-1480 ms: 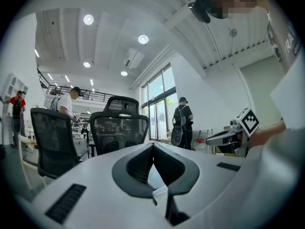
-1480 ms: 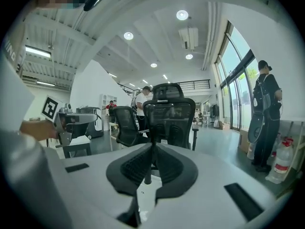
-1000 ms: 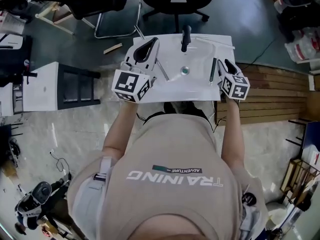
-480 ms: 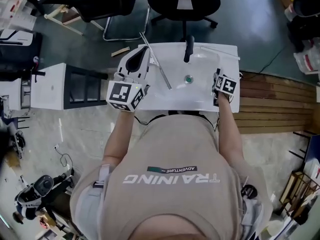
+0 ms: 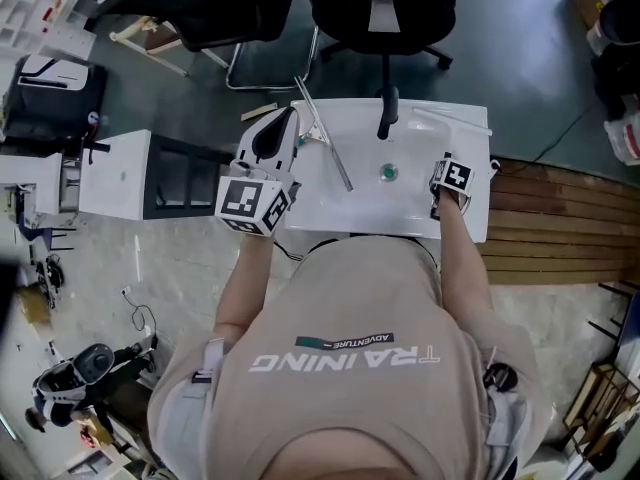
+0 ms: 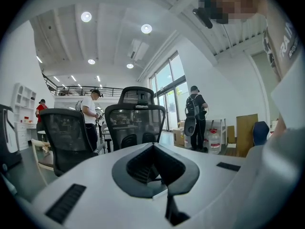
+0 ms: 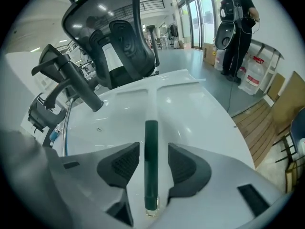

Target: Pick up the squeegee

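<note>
At surface (image 7: 205, 113) right edge, my right tool (image 7: 153, 150), jaws just opened, not gripping, straddles squeegee (image 7: 151, 128) handle; next: close, lift.

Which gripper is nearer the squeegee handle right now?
Right. The right gripper straddles the squeegee handle, its jaws just opened, either side of it without pressing. The left gripper, jaws shut, hovers at the sink's left edge, well away.

Glossy smooth white basin (image 7: 190, 109); matt green squeegee handle (image 7: 151, 166)
</note>
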